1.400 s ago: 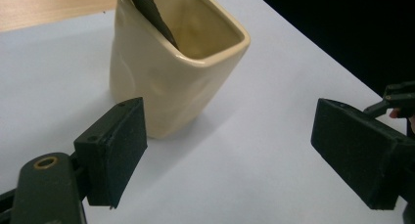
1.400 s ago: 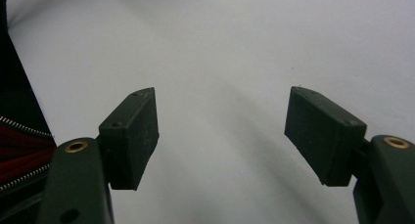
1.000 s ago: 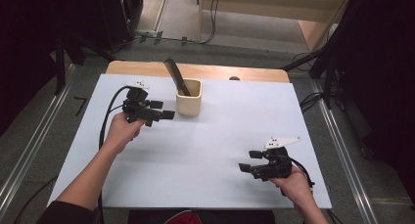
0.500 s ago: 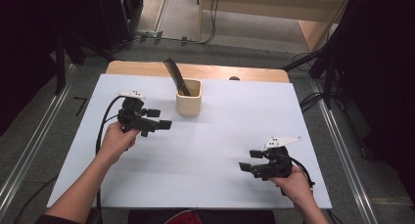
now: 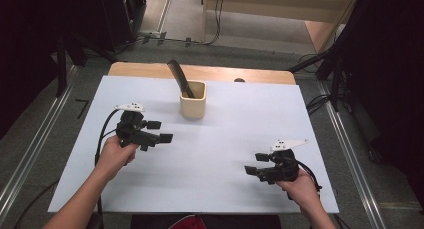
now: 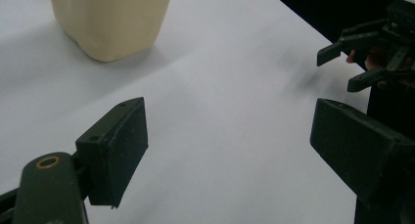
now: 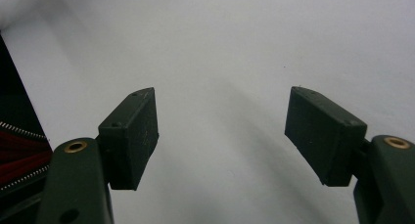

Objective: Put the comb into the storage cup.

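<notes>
Nearest, at the right front of the white table [image 5: 225,189], the right gripper [image 5: 252,170] rests low with its jaws spread and nothing between them. Farther in on the left, the left gripper [image 5: 161,131] hovers, jaws likewise wide and empty, pointing right, well short of the cream cup [image 5: 193,101]. The cup stands at the far middle with a dark comb [image 5: 178,76] leaning out of it to the far left. The cup looks light: a sideways nudge from an open jaw, or a tug on the tilted comb, could tip it. Nothing lies between gripper and cup.
</notes>
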Motion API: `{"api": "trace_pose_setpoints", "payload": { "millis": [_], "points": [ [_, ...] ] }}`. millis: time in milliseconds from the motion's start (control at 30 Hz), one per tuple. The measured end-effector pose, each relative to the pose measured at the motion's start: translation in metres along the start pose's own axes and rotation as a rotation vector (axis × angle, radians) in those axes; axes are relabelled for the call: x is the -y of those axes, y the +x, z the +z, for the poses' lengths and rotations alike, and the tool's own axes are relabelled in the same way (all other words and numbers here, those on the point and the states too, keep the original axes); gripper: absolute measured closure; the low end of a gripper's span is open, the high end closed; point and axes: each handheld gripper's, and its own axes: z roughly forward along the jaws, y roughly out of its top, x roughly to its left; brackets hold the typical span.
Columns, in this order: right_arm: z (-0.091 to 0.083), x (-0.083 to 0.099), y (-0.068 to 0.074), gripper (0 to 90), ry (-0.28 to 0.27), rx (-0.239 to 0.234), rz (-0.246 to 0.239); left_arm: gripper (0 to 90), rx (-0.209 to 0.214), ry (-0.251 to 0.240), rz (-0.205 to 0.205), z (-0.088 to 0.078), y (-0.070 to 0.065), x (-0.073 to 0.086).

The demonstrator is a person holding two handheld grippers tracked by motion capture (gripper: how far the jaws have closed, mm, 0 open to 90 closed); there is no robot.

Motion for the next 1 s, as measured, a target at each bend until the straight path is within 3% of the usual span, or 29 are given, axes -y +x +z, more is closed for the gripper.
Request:
{"api": "trace_pose_setpoints", "payload": {
  "millis": [567, 1000],
  "points": [
    [0.000, 0.001, -0.004, 26.3, 0.000, 0.004, 0.018, 15.9, -0.015, 0.035, 0.001, -0.003, -0.010, 0.022],
    [0.000, 0.003, -0.011, 26.3, 0.002, 0.011, 0.035, 15.8, -0.046, 0.046, 0.042, -0.008, -0.015, 0.037]
  ]
}}
